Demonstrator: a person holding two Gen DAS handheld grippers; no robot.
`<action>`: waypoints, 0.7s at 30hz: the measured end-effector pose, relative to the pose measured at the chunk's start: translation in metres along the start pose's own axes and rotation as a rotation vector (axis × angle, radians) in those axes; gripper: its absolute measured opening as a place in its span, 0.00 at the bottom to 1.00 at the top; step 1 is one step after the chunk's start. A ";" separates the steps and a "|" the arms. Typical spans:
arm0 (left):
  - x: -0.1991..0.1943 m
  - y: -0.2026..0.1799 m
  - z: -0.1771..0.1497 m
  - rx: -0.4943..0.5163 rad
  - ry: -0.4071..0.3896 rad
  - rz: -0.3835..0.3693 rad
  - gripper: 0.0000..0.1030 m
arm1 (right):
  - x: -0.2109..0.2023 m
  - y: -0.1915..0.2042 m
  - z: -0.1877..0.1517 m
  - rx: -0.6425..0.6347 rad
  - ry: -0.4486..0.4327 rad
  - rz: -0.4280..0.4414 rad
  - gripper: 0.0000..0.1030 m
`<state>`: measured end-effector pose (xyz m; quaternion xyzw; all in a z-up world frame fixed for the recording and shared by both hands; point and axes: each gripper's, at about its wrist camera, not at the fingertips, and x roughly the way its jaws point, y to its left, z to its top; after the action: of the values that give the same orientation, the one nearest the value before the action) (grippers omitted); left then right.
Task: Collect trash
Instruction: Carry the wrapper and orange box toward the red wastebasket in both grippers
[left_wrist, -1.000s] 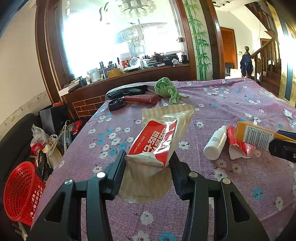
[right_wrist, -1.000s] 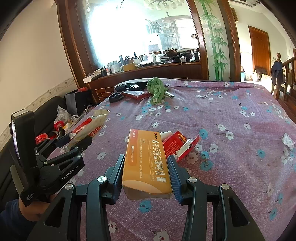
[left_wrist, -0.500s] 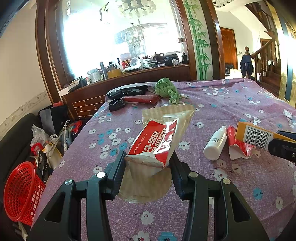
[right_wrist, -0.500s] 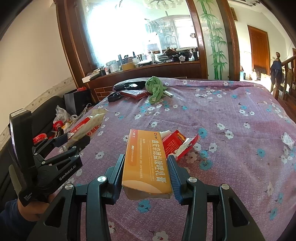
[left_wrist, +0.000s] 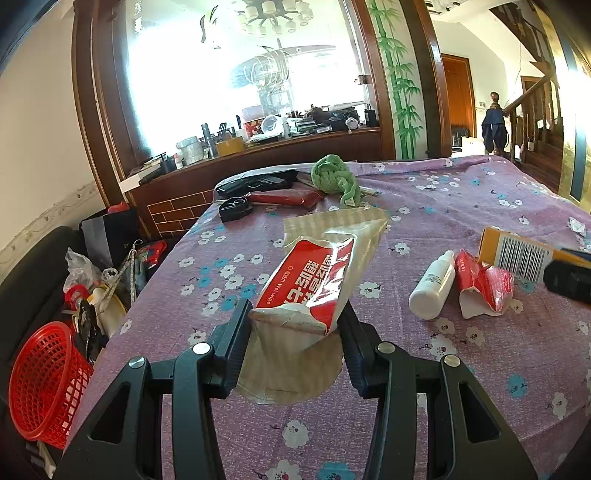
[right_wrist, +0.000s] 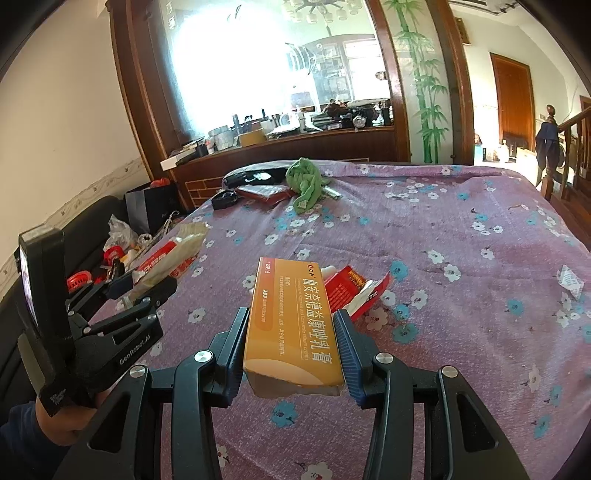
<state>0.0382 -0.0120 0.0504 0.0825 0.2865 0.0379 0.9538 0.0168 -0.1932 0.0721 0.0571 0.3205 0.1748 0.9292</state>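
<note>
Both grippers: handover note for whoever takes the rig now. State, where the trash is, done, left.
Left gripper: shut on wet wipe pack, held above the table.
Right gripper: shut on orange box, also held clear of the cloth.
On the table: white bottle and torn red packet lying side by side; small white wrapper near the right edge.
Red basket sits on the floor off the left edge, probably the bin.
Done: two pieces picked up. Left: drop both, then collect the rest.
</note>
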 end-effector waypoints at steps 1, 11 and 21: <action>0.000 0.000 0.000 -0.002 -0.003 0.001 0.43 | 0.000 -0.001 0.000 0.002 -0.004 -0.007 0.48; -0.018 0.019 0.001 -0.039 0.021 -0.048 0.43 | -0.016 -0.004 -0.004 0.091 0.008 -0.026 0.47; -0.057 0.067 -0.015 -0.094 0.030 -0.061 0.43 | -0.020 0.047 -0.015 0.070 0.063 0.061 0.48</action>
<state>-0.0191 0.0487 0.0807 0.0283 0.3013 0.0233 0.9528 -0.0205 -0.1571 0.0824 0.0941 0.3534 0.1936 0.9104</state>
